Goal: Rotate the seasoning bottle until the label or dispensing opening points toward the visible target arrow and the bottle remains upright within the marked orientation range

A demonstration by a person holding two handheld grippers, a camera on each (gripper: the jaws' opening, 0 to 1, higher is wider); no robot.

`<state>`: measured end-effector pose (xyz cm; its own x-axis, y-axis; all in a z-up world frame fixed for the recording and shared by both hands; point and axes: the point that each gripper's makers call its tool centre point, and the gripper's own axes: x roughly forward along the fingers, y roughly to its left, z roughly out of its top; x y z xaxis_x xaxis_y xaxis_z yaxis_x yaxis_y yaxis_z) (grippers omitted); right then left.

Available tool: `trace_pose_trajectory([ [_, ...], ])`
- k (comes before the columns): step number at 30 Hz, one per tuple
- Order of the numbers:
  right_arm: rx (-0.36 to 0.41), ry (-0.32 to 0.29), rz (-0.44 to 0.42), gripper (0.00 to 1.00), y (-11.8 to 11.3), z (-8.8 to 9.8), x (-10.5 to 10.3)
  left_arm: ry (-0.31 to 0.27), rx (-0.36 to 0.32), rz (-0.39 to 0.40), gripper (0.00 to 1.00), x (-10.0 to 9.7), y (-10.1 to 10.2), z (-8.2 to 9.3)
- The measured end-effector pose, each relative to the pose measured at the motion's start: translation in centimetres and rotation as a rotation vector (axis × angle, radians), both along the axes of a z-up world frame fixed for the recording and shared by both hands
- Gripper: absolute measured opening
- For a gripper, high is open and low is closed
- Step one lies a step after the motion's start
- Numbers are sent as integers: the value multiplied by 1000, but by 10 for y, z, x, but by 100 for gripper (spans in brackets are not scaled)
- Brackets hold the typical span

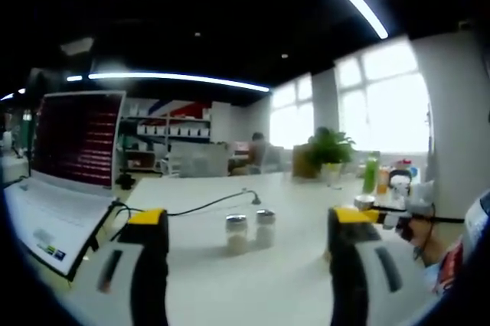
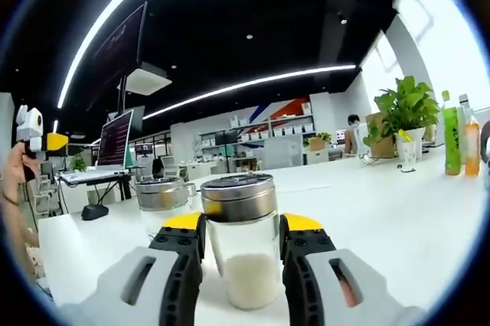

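Up close in the right gripper view, the right gripper (image 2: 243,253) had its two yellow-tipped jaws closed against the sides of a seasoning bottle (image 2: 240,242), a clear glass jar with a metal cap and white grains settled in its lower part. The bottle stood upright on the white table (image 2: 413,219). Whether any label or opening faced a particular way could not be told. A second jar (image 2: 160,202) of the same kind stood just beside it, a little further from the camera, partly hidden behind the left jaw.

From the left gripper view, the left gripper (image 1: 249,230) hung over the table (image 1: 253,280) with its jaws wide apart and nothing between them. Both jars showed there between the jaws, well ahead: the seasoning bottle (image 1: 236,234) and the second jar (image 1: 265,227) standing close together near the middle of the table. A black cable (image 1: 207,203) ran across the surface behind them toward an open laptop (image 1: 65,180) at the table's left edge. At the right edge of that view a hand (image 1: 425,243) held the other gripper, whose yellow-and-white parts (image 1: 387,216) reached in.

Toward the table's far end stood a potted plant (image 2: 404,115) and two drink bottles (image 2: 460,141). The left gripper's yellow and white body (image 2: 34,136) appeared at the left of the right gripper view, held by a hand (image 2: 11,188).
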<state>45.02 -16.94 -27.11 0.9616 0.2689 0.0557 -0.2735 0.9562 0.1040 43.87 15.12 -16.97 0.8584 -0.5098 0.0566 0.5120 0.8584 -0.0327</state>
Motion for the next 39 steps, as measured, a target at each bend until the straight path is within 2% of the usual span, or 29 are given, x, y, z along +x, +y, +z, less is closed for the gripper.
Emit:
trace_pose_trajectory([
  [2, -21, 26, 3, 40, 1, -5, 2, 5, 2, -2, 91, 1, -1, -1],
  [5, 9, 43, 3, 69, 1, -7, 5, 9, 2, -2, 91, 2, -1, -2],
  [8, 22, -4, -38, 72, -6, 5, 1, 13, 12, -3, 90, 3, -1, -4],
  [12, -10, -48, -73, 85, -13, 17, -3, 17, 10, -5, 90, 6, -1, -4],
  [21, -30, -108, -39, 90, -6, 47, -18, 11, 14, -7, 90, 6, -3, -4],
  [27, -63, -137, 26, 92, 6, 69, -28, 17, 10, -6, 90, 8, -2, -6],
  [31, -91, -119, 134, 92, 23, 79, -33, 13, 6, -7, 90, 7, -2, -5],
  [35, -155, -161, 170, 94, 28, 97, -38, 11, 7, -4, 90, 7, 0, -4],
  [37, -179, -154, 230, 94, 34, 100, -41, 12, 5, -2, 90, 8, 0, -4],
  [39, -145, -153, 275, 96, 36, 103, -44, 13, 6, -1, 90, 8, 1, -5],
])
